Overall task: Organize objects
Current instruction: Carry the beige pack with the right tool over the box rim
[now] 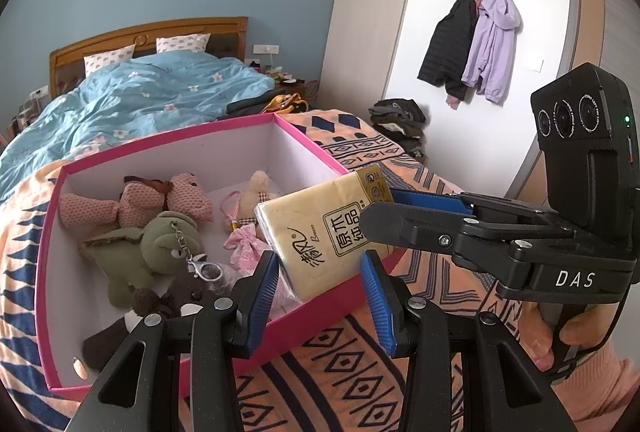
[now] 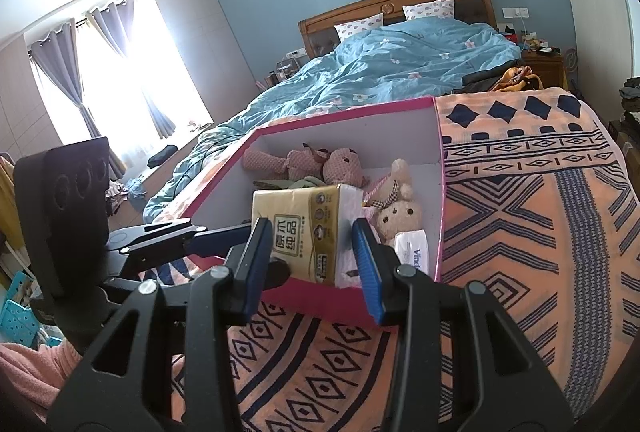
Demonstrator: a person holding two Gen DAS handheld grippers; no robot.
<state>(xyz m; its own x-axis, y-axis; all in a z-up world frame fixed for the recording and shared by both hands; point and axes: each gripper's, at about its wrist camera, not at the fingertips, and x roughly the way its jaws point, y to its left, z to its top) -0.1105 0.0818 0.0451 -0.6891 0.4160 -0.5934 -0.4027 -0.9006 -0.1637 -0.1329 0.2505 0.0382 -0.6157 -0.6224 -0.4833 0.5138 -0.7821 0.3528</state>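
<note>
So the right gripper (image 2: 316, 256) is clamped on a yellow tissue pack (image 2: 306, 228), blue pads pressed against both of its sides. The pack hangs over the near edge of the pink box (image 2: 348, 302), partly inside it and tilted. From the left wrist view the same pack (image 1: 320, 228) sticks out past the box's near right rim (image 1: 320, 320), with the right gripper (image 1: 384, 216) reaching in from the right.

The left gripper (image 1: 320, 296) is released, fingers spread, nothing between them. It sits just in front of the box's near wall, right under the pack.

Room-wise, the box is pretty full on the left: a pink plush bear (image 1: 140, 200), a green plush (image 1: 152, 252) with a keychain clip, and a dark plush (image 1: 168, 312) near the front. A small beige bunny (image 2: 396, 208) sits on the right side, and a white tissue packet (image 2: 412, 250) leans just beside it against the right wall. Some white floor shows at the far right corner. The box walls stand well above the toys.

The pack hides whatever is directly behind it in the right wrist view; the green plush only peeks over its top. The left gripper's fingers cover the dark plush's lower part, so I can't tell its shape. The box rests on a patterned orange blanket (image 2: 520, 232) on the bed, with open blanket to the right.
</note>
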